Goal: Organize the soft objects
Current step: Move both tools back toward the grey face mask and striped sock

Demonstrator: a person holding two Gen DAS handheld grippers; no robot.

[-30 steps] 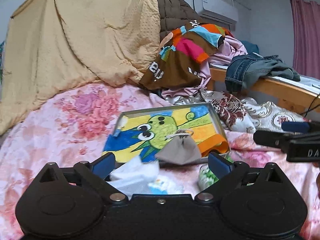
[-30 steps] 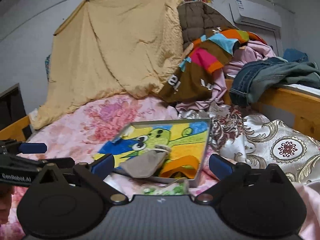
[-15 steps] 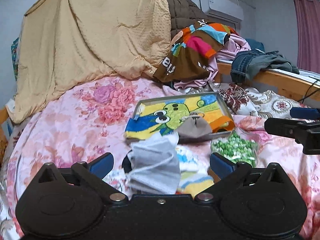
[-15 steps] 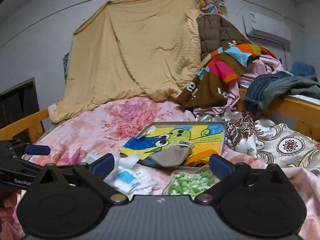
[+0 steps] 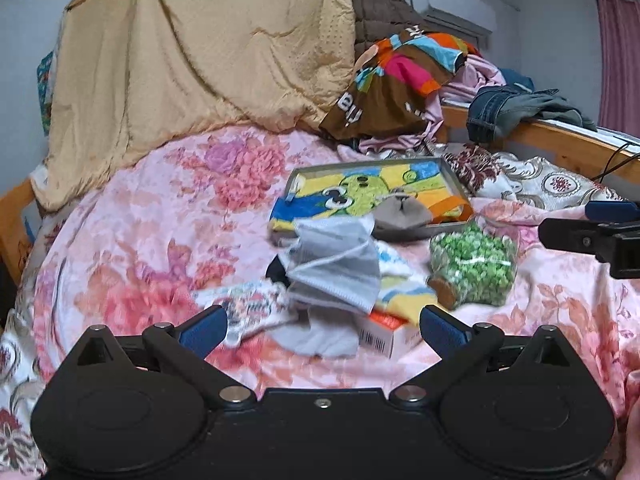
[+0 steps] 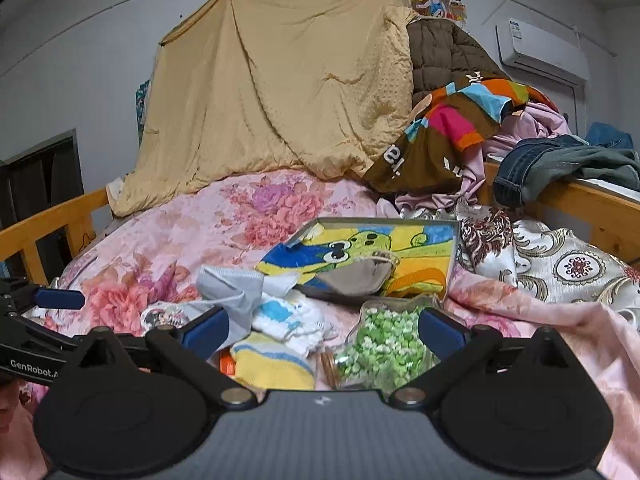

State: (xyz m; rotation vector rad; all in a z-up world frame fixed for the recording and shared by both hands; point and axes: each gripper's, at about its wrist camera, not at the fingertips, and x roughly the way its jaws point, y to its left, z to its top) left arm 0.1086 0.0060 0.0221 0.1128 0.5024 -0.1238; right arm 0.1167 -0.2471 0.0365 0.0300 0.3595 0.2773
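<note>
My left gripper and right gripper hang spread, empty; grey mask at twelve o'clock may drag its neighbours up by its loops

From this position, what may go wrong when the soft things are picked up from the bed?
1. The grey face mask lies on top of the small pile, so the open left tool may pinch the socks beneath too.
2. The bag of green snacks sits between the open right tool fingers; closing there might crush it.
</note>
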